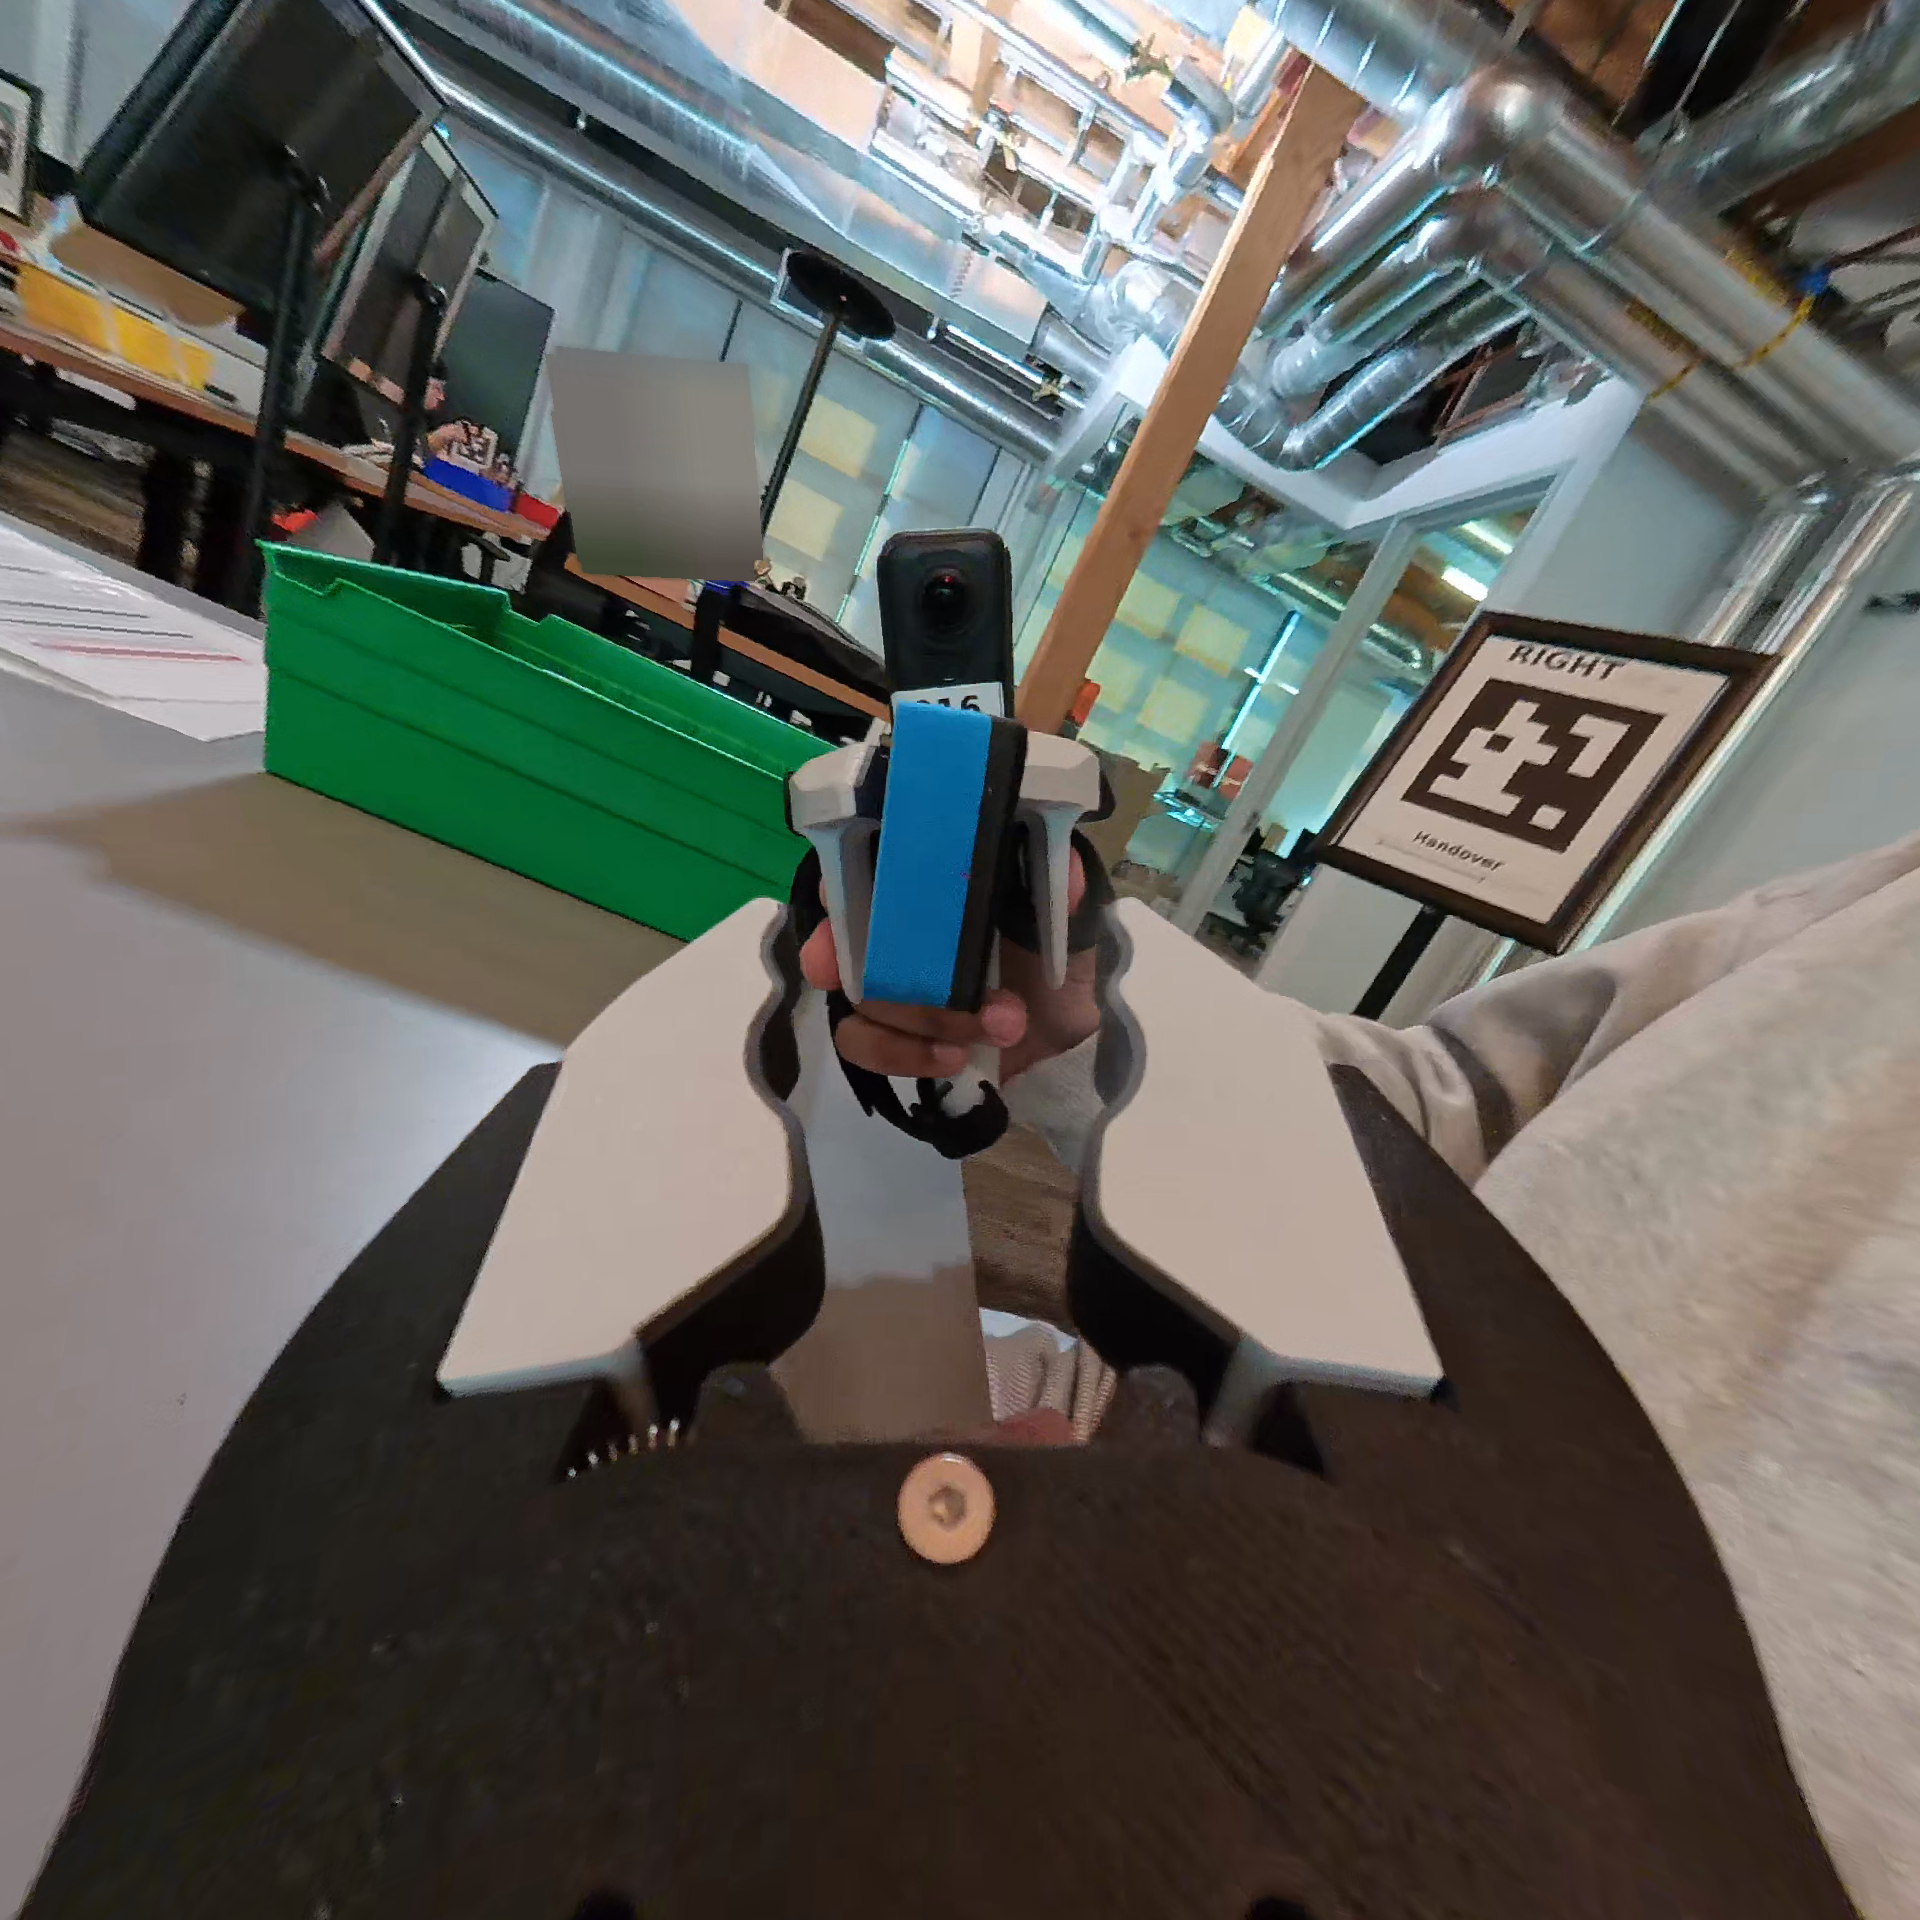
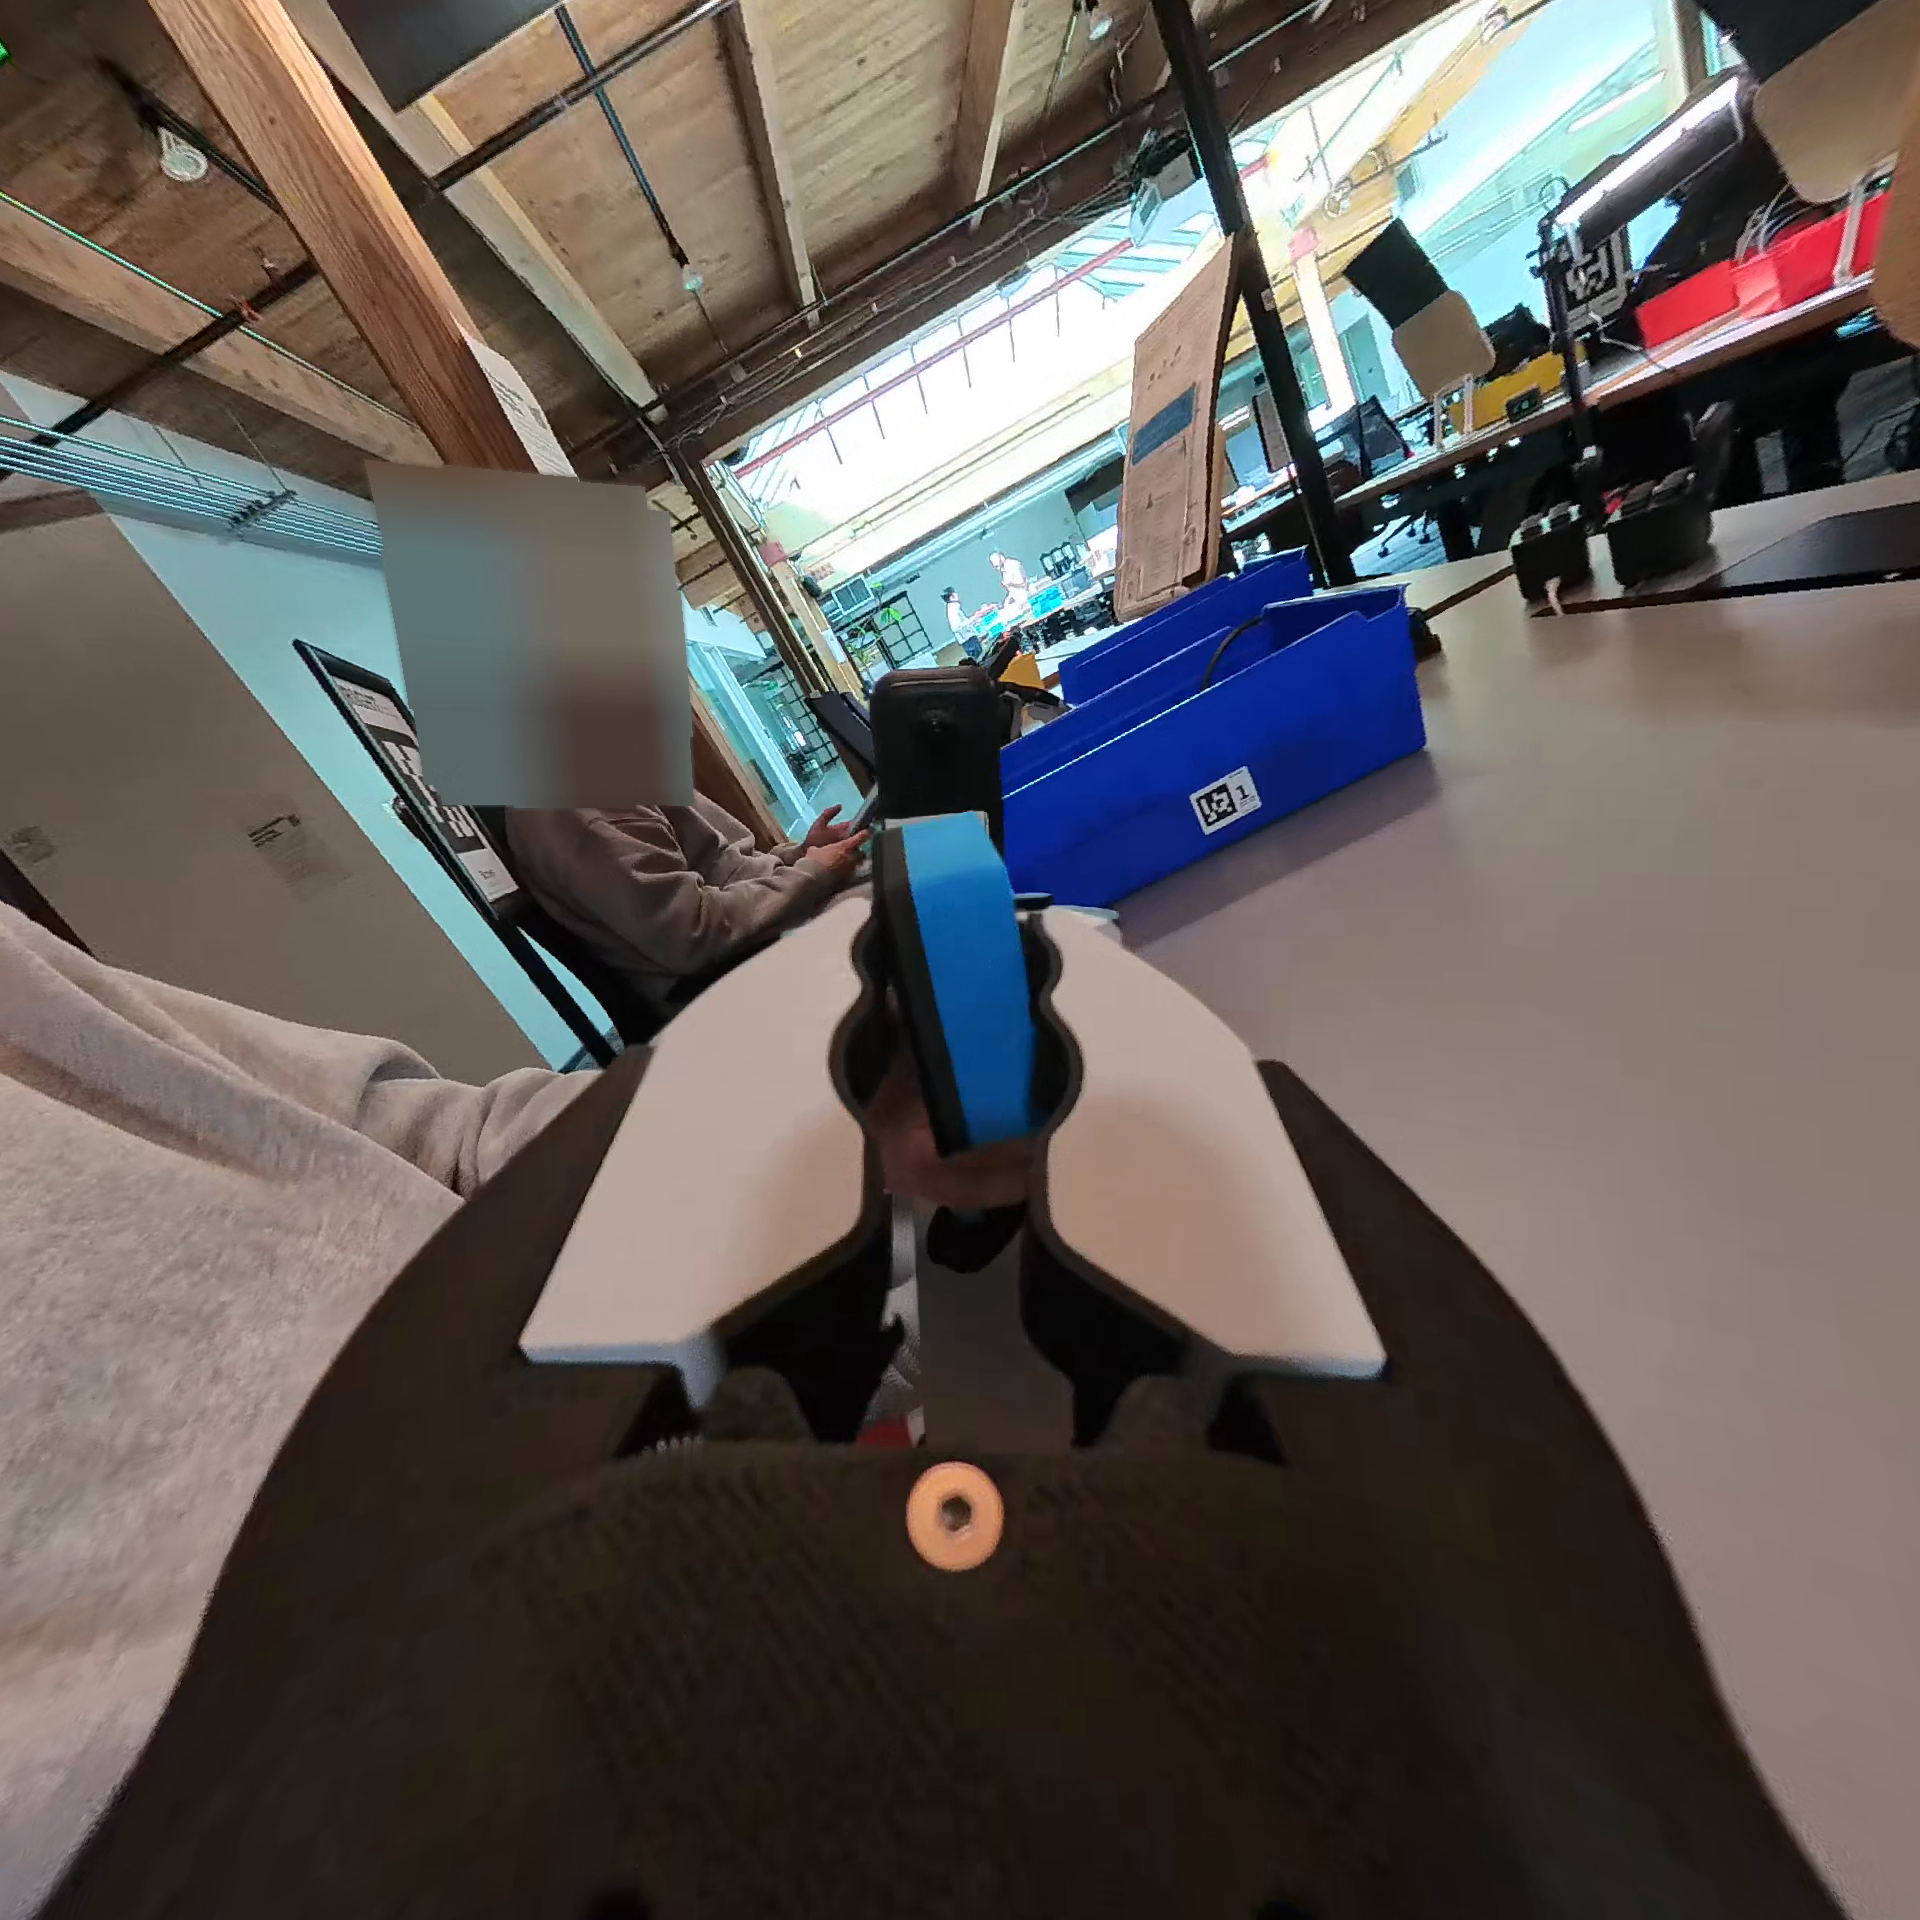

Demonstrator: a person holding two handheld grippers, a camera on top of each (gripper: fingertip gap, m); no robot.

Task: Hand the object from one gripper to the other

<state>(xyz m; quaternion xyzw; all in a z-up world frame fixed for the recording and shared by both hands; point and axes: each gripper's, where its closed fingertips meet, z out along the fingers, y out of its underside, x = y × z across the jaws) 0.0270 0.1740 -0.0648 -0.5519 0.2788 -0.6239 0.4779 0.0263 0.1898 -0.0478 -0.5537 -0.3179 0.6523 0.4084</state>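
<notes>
Left wrist view gives us our left claw (image 1: pixel 940 997) spread wide before the blue block (image 1: pixel 925 852); only the right wrist view shows our right claw (image 2: pixel 951 997) clamping it.

A green bin (image 1: pixel 520 717) sits on the pale worktop (image 1: pixel 208 1039), far left in the left wrist view, with a printed sheet (image 1: pixel 114 644) lying further left. To the right stands a framed black-and-white marker sign (image 1: pixel 1548 774) on a stand. Silver ducts (image 1: pixel 1558 239) run overhead beside a wooden post (image 1: pixel 1195 395). In the right wrist view, two blue bins (image 2: pixel 1226 748) rest on the far worktop; the nearer one seems to hold a dark cable. A seated person (image 2: pixel 665 883) is at the left.
</notes>
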